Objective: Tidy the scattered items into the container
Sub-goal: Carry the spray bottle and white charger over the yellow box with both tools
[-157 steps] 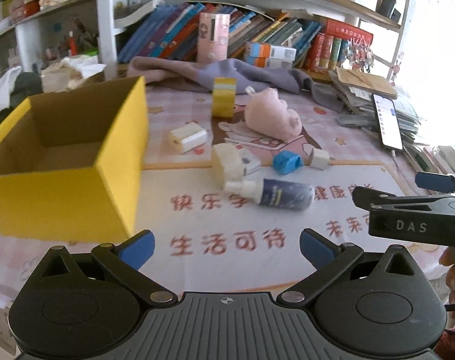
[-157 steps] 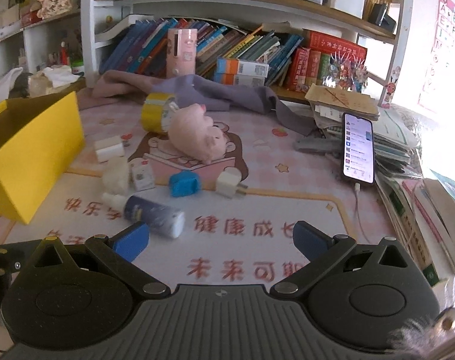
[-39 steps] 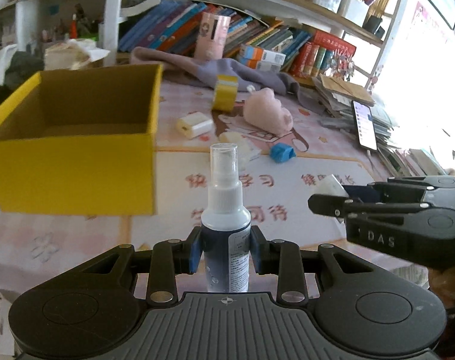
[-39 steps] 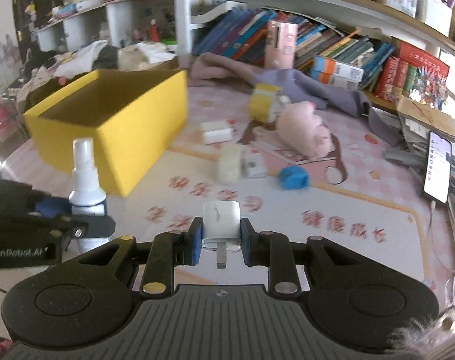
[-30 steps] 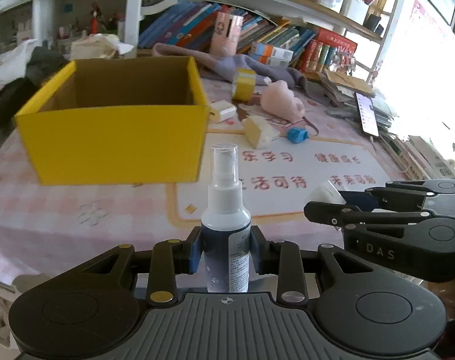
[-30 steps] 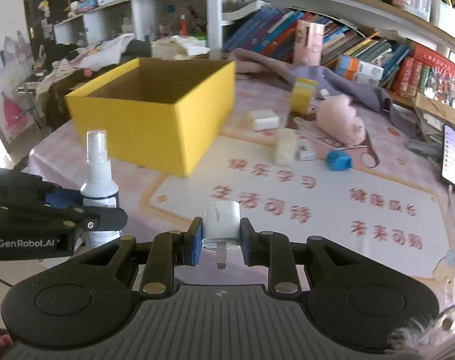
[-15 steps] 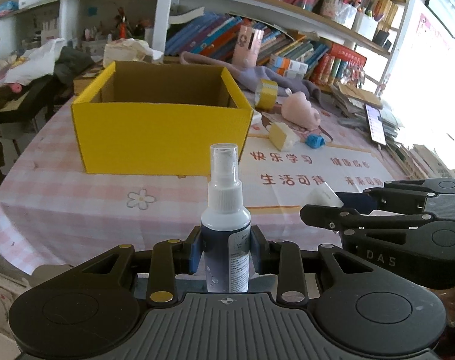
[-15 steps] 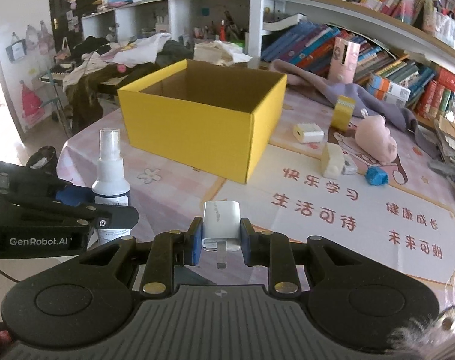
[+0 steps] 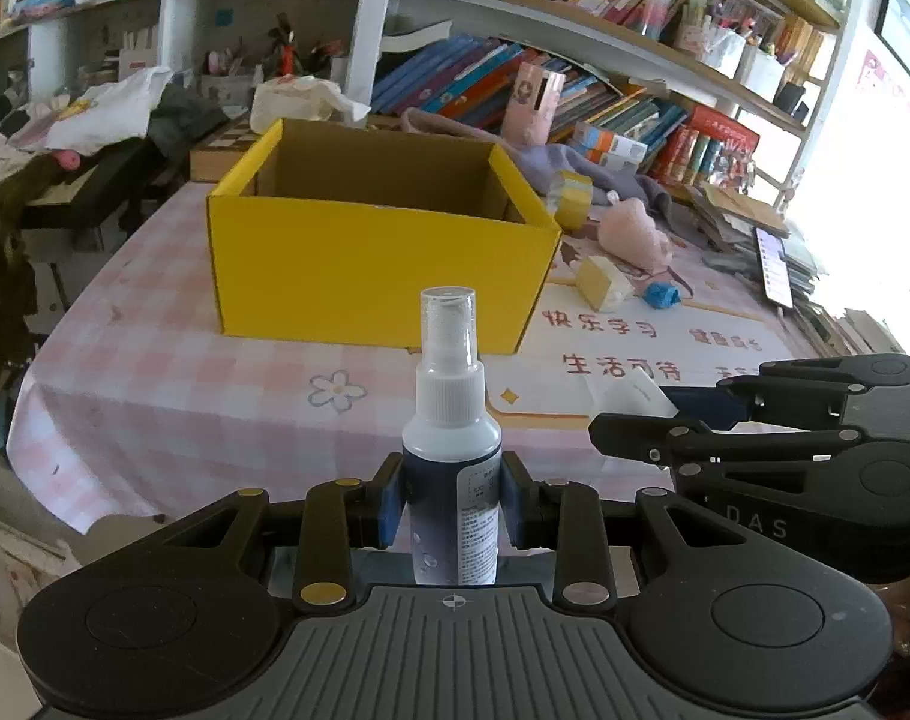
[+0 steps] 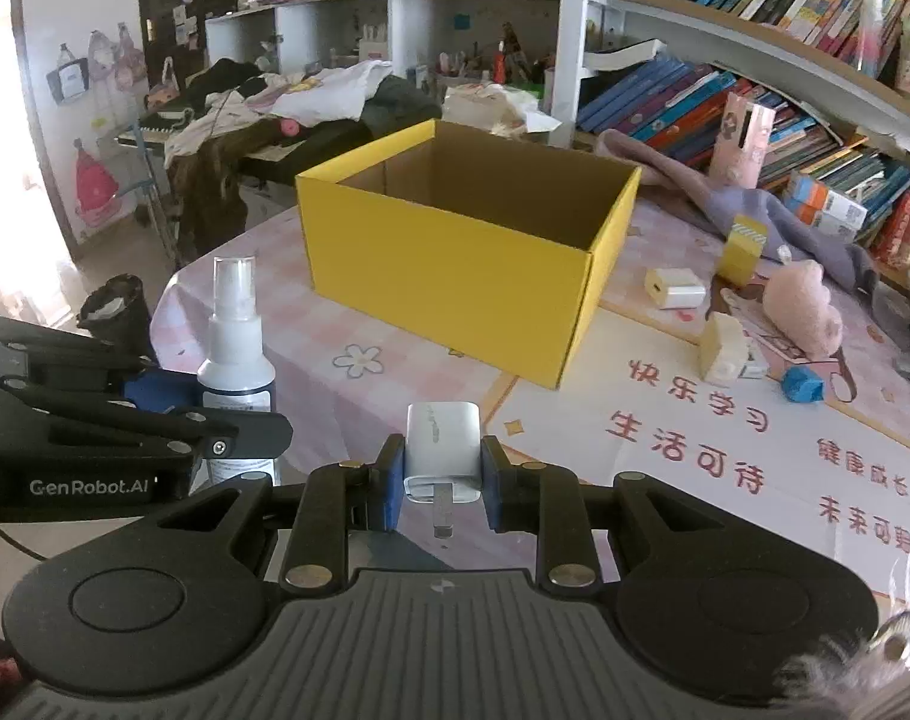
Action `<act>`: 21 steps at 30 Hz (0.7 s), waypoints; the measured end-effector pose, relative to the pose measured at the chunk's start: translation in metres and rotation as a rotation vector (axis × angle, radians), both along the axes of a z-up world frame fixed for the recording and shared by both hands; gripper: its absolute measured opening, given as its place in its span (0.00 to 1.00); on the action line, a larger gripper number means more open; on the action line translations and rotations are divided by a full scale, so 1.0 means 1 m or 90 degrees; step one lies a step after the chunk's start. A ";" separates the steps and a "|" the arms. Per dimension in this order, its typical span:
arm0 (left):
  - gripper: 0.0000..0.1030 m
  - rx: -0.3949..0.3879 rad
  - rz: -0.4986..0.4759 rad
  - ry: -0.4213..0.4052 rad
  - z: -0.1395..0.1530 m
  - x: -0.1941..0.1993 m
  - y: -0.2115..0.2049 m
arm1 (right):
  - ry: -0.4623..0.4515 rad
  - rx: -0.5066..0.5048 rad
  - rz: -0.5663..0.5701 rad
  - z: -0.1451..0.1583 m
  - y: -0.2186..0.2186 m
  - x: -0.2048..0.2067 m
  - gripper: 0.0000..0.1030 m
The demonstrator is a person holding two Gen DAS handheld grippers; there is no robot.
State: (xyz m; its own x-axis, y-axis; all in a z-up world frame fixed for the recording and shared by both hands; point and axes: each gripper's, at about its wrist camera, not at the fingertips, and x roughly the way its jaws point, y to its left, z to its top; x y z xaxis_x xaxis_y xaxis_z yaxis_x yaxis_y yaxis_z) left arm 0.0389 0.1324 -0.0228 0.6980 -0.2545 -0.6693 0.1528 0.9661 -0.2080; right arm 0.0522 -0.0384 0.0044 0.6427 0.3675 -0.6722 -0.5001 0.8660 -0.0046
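Off the table's near edge, we hold a spray bottle (image 9: 452, 456) upright in our left gripper (image 9: 452, 501) and a white charger plug (image 10: 443, 441) in our right gripper (image 10: 443, 483); the open yellow box (image 9: 371, 264) lies straight ahead, nearer our left.

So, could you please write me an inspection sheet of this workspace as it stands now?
Surface: table under pink checked cloth, with a printed mat.
Job's things: yellow box open, its floor hidden; spray bottle and white charger both gripped.
Clutter: tape roll, pink plush, white adapter, cream block, blue item on the table.
Grippers: left gripper shut on the bottle; right gripper shut on the charger.
Cables: nothing seen.
Surroundings: bookshelves, phone, piled clothes.
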 end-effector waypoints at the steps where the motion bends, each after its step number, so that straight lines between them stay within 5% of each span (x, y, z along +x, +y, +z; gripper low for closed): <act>1: 0.30 0.000 0.002 0.001 -0.001 0.001 0.001 | 0.003 0.000 0.002 -0.001 0.002 0.001 0.23; 10: 0.30 0.019 0.014 -0.002 0.000 0.012 0.009 | 0.011 0.019 0.016 -0.006 0.011 0.017 0.23; 21: 0.30 0.041 0.014 -0.067 0.032 0.050 0.013 | -0.036 0.067 0.021 0.019 0.007 0.061 0.23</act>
